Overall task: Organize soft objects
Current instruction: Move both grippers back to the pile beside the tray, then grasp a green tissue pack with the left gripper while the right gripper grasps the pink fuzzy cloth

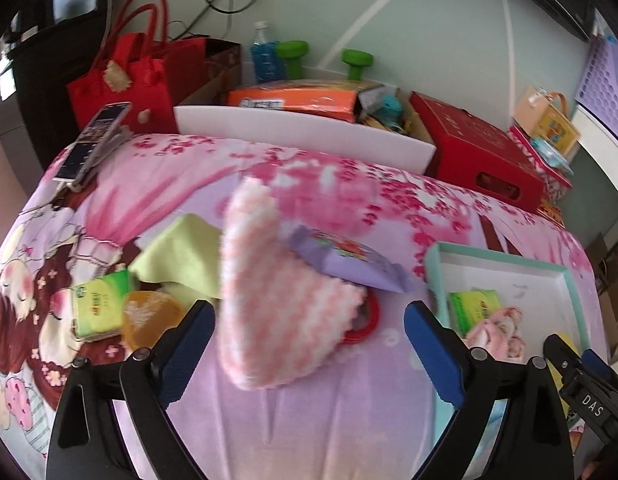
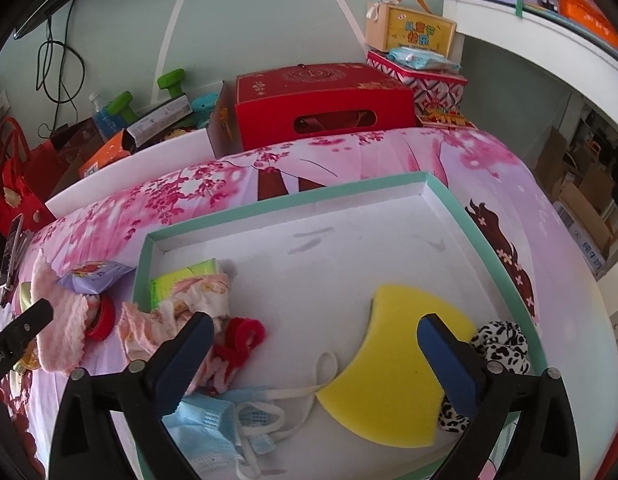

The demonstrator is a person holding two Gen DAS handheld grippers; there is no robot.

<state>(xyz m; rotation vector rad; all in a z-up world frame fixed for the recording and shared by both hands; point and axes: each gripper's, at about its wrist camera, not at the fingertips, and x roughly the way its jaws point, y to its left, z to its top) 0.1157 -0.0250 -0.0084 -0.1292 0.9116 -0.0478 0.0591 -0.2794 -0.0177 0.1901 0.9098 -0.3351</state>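
Your left gripper point(image 1: 309, 320) stood wide open around the pink-and-white fuzzy sock point(image 1: 269, 292) on the bedspread point(image 1: 309, 420). Your right gripper point(image 2: 315, 336) gaped empty over the yellow sponge point(image 2: 393, 364) inside the teal-rimmed tray point(image 2: 285, 196).

wall point(image 2: 269, 20): pale green | bedspread point(image 1: 349, 184): pink floral | daylight

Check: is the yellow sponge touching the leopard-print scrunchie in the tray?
Touching. The right wrist view shows the yellow sponge edge meeting the leopard-print scrunchie with no white tray floor between them.
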